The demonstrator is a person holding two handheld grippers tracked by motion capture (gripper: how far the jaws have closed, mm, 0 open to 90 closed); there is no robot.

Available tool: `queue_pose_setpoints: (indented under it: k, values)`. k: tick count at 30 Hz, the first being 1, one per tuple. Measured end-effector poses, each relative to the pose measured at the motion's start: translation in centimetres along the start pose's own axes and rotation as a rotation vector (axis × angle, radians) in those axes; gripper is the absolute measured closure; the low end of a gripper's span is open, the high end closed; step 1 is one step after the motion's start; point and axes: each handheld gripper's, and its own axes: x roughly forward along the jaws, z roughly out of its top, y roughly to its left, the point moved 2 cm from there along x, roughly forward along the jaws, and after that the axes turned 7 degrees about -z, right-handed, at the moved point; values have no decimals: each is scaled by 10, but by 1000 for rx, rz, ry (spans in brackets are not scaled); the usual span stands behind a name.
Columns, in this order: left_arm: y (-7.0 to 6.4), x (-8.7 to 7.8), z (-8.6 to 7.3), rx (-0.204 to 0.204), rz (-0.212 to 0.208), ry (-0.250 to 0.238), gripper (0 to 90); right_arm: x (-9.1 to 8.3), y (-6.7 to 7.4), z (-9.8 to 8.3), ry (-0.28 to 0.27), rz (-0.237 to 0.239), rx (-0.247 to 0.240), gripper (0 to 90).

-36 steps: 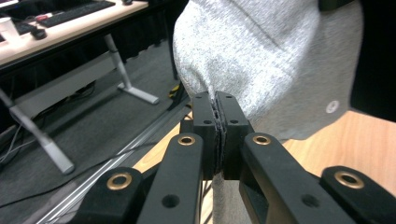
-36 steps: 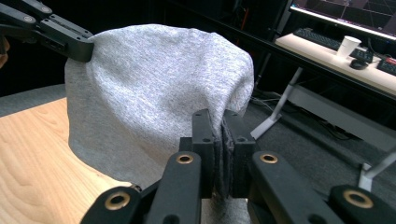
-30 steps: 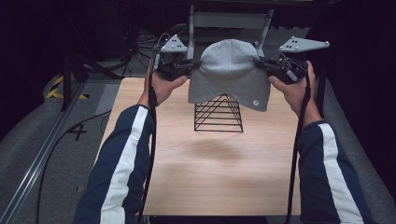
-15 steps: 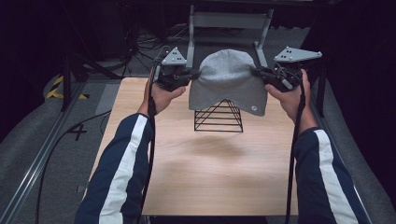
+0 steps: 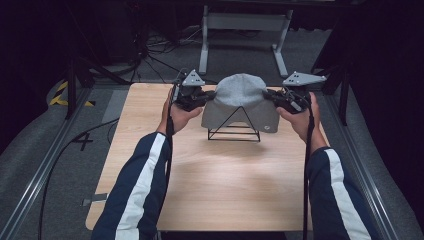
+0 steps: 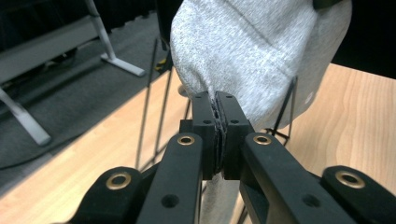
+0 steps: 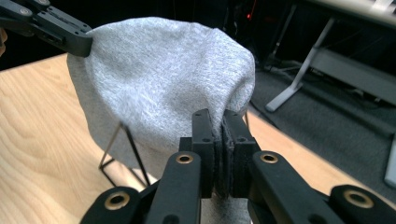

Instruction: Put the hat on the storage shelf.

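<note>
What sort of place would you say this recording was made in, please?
Probably a lab or studio set up for recording: a lone wooden table on grey carpet, loose cables on the floor, dark surroundings, and a metal stand behind the table.

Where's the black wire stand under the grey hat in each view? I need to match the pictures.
High view: wire stand at table centre, below the grey hat.
Left gripper view: its rods left of the hat.
Right gripper view: corner at lower left.
Shared landmark: the hat.
</note>
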Motion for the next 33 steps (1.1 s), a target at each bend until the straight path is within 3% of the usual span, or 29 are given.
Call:
queue_pose_setpoints:
  k: [5,9,18,29,33]
  values:
    - [-7,11,-20,12,10,31,878,6,8,-21,27,17,-2,856]
    - [-10,17,-35,-3,14,46,878,12,11,-35,50,25,13,856]
    - [-10,31,-58,-6,23,97,878,30,18,-63,116,17,17,856]
    - [-8,45,-78,-41,21,138,885,44,20,-77,147,18,37,855]
    - [-10,40,-75,-11,37,144,884,43,22,-76,145,6,37,848]
